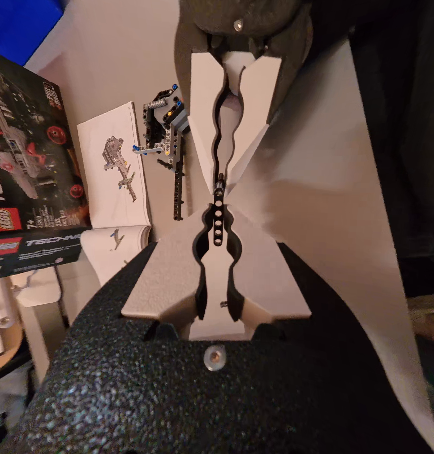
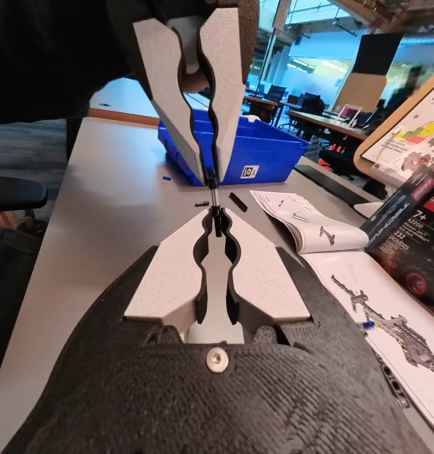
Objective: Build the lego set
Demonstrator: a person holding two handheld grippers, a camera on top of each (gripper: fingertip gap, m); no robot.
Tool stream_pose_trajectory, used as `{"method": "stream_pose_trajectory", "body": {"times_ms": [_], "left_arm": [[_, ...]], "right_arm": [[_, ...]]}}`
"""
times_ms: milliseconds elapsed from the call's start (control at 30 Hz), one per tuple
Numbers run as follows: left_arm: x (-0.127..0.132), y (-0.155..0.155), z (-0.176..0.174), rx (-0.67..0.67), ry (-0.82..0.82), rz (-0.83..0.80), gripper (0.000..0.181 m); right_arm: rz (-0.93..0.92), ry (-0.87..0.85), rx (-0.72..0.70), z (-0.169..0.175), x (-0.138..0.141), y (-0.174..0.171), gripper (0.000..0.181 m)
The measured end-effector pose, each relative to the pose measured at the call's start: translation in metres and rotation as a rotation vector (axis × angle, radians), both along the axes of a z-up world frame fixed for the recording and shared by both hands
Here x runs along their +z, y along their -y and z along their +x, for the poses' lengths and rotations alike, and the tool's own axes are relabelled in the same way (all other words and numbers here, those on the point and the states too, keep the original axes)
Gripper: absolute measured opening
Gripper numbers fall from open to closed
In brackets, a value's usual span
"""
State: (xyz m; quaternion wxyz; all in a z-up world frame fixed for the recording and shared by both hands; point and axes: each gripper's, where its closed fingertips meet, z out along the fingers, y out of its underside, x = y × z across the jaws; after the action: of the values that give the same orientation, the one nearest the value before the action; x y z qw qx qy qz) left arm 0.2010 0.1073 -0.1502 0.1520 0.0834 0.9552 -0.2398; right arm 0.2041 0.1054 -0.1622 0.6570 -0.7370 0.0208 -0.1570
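Note:
In the left wrist view my left gripper [image 1: 217,208] is shut on a thin black beam with holes [image 1: 218,222], held above the table. My right gripper [image 1: 222,177] comes in from the top, tip to tip with it, shut on a small black-and-grey pin piece [image 1: 220,186] that meets the beam's far end. In the right wrist view my right gripper [image 2: 216,211] grips the black pin piece [image 2: 217,224]. Its grey shaft [image 2: 214,196] reaches the beam [image 2: 211,173], seen edge-on in the left gripper [image 2: 211,182]. The partly built grey and black model [image 1: 164,132] lies on the table.
An open instruction booklet [image 1: 112,167] and the set's box [image 1: 27,159] lie left of the model. In the right wrist view a blue bin [image 2: 255,152] stands behind the grippers. A loose black pin [image 2: 201,204], a short black beam [image 2: 238,202] and a blue pin [image 2: 166,177] lie on the grey table [image 2: 100,196]. Only a small space, under 4 cm, lies between the two pairs of fingers.

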Motion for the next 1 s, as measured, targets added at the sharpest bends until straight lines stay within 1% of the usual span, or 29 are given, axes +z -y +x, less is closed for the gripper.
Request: {"method": "stream_pose_trajectory", "body": {"times_ms": [67,133,267,333,467,567,633,800,900,1000], "left_arm": [[-0.003,0.0,0.0,-0.031,0.04,0.035,0.005],[-0.005,0.001,0.001,-0.049,0.057,0.027,0.005],[-0.006,0.004,0.004,-0.026,0.055,-0.02,0.005],[-0.008,0.004,0.006,-0.007,0.078,-0.016,0.005],[-0.013,0.002,0.012,0.003,0.173,0.075,0.005],[-0.022,-0.001,0.014,-0.002,0.232,0.147,0.005],[-0.028,-0.003,0.015,0.001,0.24,0.158,0.005],[-0.026,-0.001,0.016,-0.002,0.259,0.104,0.005],[-0.026,-0.001,0.015,-0.019,0.273,0.068,0.005],[-0.021,0.001,0.014,-0.007,0.244,-0.035,0.005]], "right_arm": [[-0.022,-0.034,0.022,-0.001,-0.002,-0.001,0.004],[-0.031,-0.054,0.025,-0.001,-0.002,-0.001,0.003],[-0.071,-0.014,-0.021,0.003,-0.004,0.002,0.003],[-0.106,0.022,-0.064,0.007,-0.005,0.003,0.004],[-0.223,0.169,-0.163,0.014,-0.009,0.004,0.004],[-0.289,0.238,-0.189,0.015,-0.016,0.003,0.003],[-0.301,0.251,-0.186,0.015,-0.019,0.002,0.003],[-0.337,0.309,-0.213,0.016,-0.017,0.002,0.004],[-0.294,0.25,-0.193,0.014,-0.016,0.001,0.003],[-0.227,0.179,-0.16,0.013,-0.012,0.003,0.003]]}}
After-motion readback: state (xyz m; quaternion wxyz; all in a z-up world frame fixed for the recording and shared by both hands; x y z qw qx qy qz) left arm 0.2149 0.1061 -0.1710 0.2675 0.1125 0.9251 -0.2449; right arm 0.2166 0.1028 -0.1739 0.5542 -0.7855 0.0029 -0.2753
